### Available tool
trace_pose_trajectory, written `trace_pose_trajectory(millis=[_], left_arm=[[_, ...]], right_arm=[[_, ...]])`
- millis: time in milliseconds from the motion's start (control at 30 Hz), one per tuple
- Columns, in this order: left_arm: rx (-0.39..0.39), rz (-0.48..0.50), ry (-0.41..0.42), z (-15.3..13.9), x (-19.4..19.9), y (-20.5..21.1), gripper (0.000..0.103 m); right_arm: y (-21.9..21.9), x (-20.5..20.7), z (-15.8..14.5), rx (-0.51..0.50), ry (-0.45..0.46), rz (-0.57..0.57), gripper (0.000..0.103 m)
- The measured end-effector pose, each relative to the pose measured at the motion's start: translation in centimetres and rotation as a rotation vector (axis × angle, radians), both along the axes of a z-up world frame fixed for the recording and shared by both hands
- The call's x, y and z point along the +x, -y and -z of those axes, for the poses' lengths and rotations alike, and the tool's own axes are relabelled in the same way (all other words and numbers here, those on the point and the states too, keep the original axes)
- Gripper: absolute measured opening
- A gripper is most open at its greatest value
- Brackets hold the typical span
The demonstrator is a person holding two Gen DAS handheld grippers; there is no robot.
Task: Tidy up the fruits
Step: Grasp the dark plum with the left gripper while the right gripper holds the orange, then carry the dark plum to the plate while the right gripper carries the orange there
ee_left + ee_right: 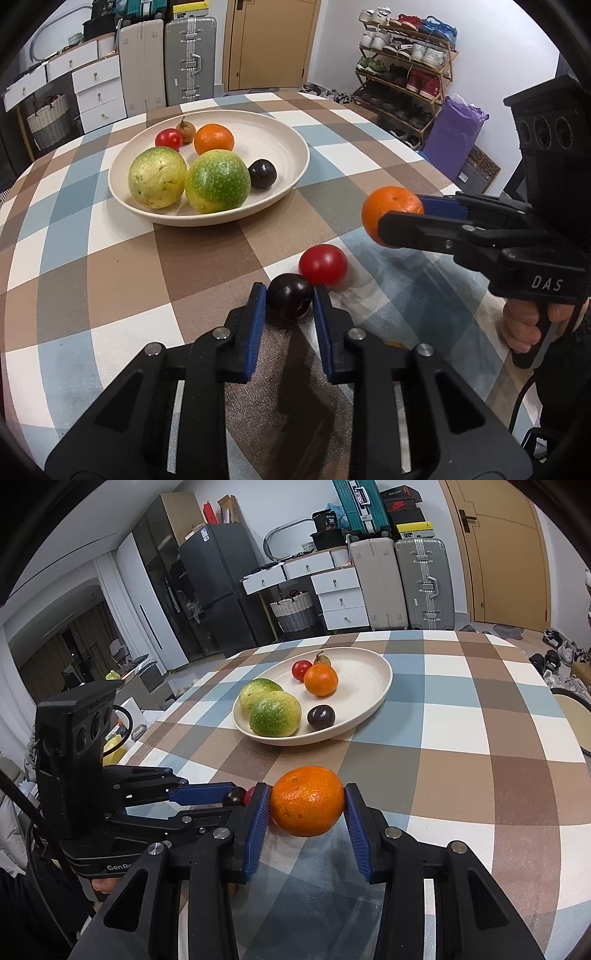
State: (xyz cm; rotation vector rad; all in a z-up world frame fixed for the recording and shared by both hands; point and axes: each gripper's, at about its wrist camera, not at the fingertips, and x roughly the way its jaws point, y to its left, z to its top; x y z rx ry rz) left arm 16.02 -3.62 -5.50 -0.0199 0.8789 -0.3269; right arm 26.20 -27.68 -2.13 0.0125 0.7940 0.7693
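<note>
Even, bright indoor light from overhead. Soft shadows fall under the plate [207,218] and both grippers. Fisheye bending and dark vignetting mark the edges.

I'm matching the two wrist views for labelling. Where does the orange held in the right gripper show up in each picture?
Left wrist view: orange at right of centre, clamped in the right gripper above the table.
Right wrist view: orange at lower centre, between the blue pads.
Shared landmark: the cream plate of fruit, beyond the orange in both.
</note>
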Motion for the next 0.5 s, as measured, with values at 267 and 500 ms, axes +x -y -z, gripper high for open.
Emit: trace_pose_trajectory(millis=[267,500], left_arm=[[-0.017,-0.028,0.036,-0.6,-0.7,-0.8,0.023],[-0.074,-0.116,0.119,-2.0,-1.7,-2.8,0.023]], right_arm=[[0.0,0.1,0.2,0.009,-0.007,0.006,0.041],[0.2,-0.1,0.0,0.022,0.007,0.013,0.041]])
